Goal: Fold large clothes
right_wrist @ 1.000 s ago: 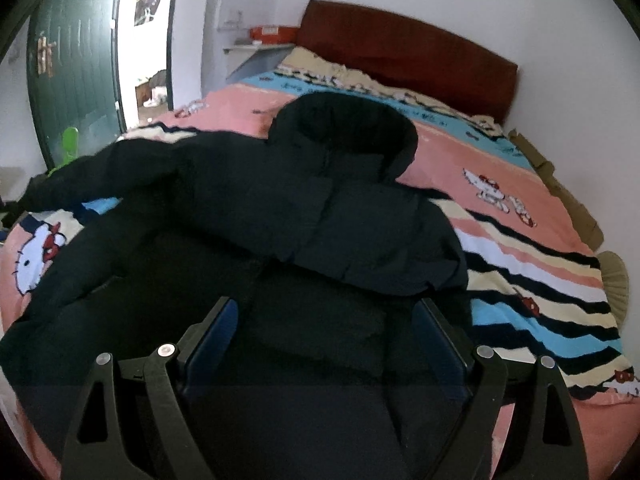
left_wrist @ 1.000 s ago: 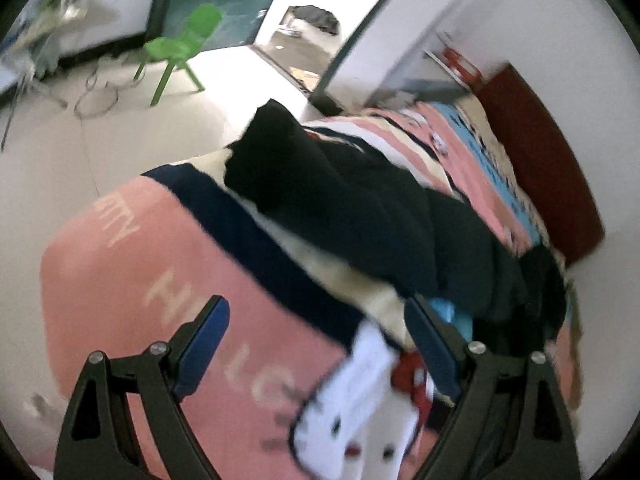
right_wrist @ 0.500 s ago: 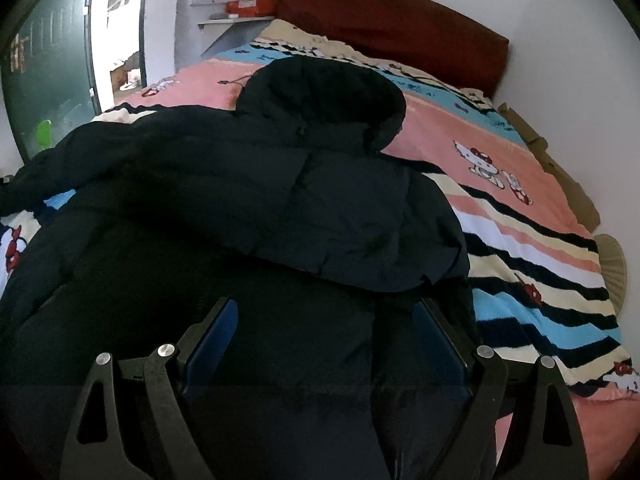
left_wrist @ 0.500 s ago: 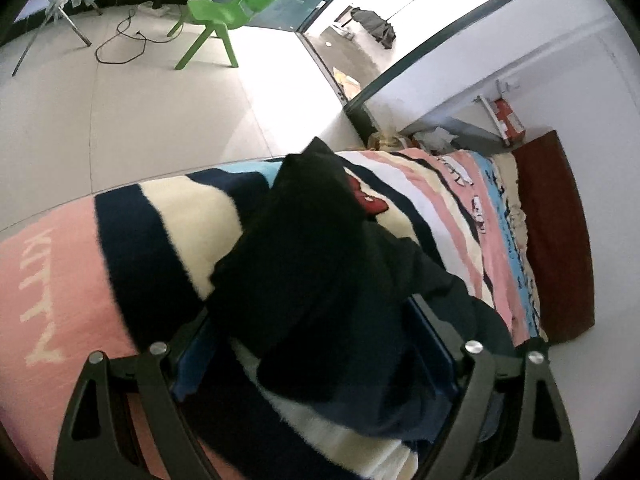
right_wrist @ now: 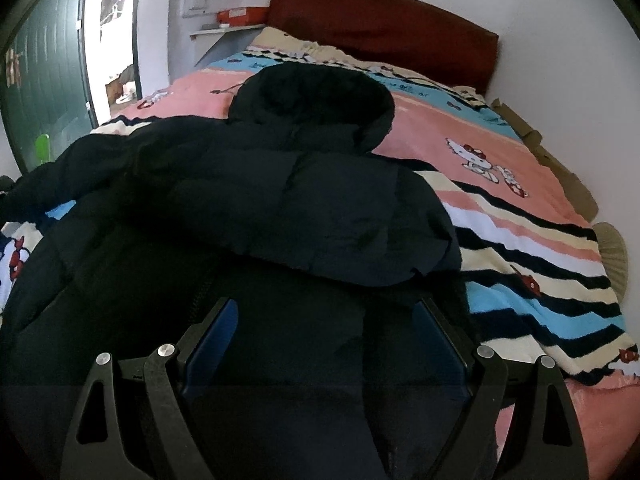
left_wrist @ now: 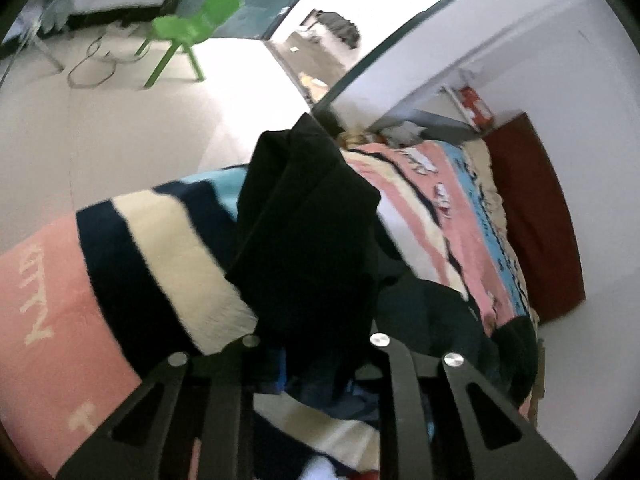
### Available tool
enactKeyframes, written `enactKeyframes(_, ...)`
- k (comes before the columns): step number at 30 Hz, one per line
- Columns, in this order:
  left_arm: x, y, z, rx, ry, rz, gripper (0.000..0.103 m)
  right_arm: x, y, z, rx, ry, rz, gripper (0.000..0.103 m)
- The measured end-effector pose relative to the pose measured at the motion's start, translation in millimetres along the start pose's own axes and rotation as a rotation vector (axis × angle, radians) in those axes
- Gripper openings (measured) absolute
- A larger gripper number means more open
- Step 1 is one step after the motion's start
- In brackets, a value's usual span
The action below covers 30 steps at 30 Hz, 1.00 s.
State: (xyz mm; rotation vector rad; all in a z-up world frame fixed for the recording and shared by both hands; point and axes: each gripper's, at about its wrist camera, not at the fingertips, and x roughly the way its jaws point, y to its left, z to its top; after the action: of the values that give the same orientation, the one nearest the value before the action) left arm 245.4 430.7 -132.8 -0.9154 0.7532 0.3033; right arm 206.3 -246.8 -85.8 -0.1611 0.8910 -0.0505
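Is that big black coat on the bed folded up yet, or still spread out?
Partly folded. One sleeve lies across the black coat, whose hood lies flat on the bed; the left claw grips the other sleeve.

Bed (right_wrist: pixel 500 160) with dark red headboard (right_wrist: pixel 380 20), covered by striped Hello Kitty blanket (right_wrist: pixel 540 264). Black hooded puffer jacket (right_wrist: pixel 300 200) lies spread on blanket, hood toward headboard, one sleeve (left_wrist: pixel 304 220) at the bed's edge.

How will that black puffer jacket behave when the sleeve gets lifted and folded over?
The black puffer jacket looks quilted and puffy, so folds will likely spring back. The sleeve in the left hand-held gripper bunches limply, so it's probably floppy and light.
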Motion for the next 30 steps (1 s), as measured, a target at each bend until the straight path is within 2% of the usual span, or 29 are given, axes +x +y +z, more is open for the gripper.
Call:
enactKeyframes(7,-42,-65,-12,0.119,-0.037,-0.056,0.017,-11,-21,-11,0.032,-0.019,0.008,0.088)
enactKeyframes(12,-70,-129,-32,0.214,-0.052,-0.112,0.017,-20,-46,-20,0.075,-0.034,0.007,0.088)
enactKeyframes(20,-95,-246,-96,0.39,-0.032,-0.211,0.017,-48,-106,-33,0.174,-0.072,-0.021,0.088)
enactKeyframes(30,-79,-368,-195,0.546,0.05,-0.296,0.017,-81,-158,-52,0.206,-0.055,-0.071,0.088)
